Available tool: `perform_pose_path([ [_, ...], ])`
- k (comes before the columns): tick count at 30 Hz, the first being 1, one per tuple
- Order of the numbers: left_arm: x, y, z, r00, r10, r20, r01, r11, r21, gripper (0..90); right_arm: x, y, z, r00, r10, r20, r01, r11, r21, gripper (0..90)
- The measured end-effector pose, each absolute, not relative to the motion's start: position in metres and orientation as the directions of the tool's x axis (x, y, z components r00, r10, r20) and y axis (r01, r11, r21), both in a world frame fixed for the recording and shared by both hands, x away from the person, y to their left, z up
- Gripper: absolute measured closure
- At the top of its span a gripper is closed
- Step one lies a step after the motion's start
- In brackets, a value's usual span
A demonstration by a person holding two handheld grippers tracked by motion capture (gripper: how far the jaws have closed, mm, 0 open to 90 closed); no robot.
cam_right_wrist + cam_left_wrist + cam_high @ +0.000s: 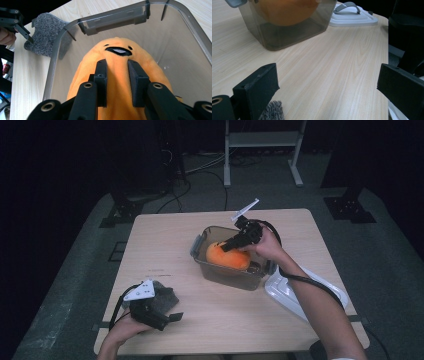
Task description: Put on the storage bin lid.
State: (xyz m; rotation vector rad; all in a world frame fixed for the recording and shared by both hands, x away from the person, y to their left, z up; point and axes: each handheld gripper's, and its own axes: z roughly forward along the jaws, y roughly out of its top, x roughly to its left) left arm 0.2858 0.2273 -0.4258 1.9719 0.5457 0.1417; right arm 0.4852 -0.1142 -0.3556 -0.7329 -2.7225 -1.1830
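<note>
Orange plush toy is lying lengthwise in the clear container, directly under the right claw, which is pinching its back; the left claw is resting released on the desk.

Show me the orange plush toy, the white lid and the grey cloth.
orange plush toy point(120, 58): right gripper view, its face.
white lid point(352, 17): left gripper view, top surface.
grey cloth point(165, 296): high view, its middle.
</note>
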Motion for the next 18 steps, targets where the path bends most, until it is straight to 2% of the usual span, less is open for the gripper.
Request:
perform_pose_path([
  [18, 0.2861, 0.2273, -0.4253, 0.891, 0.435, -0.133, 0.307, -0.36, 0.881, 2.7, 0.486, -0.1131, -0.3581, -0.878, 0.397, 0.267, 0.468, 0.6, 0.649, 68.6],
])
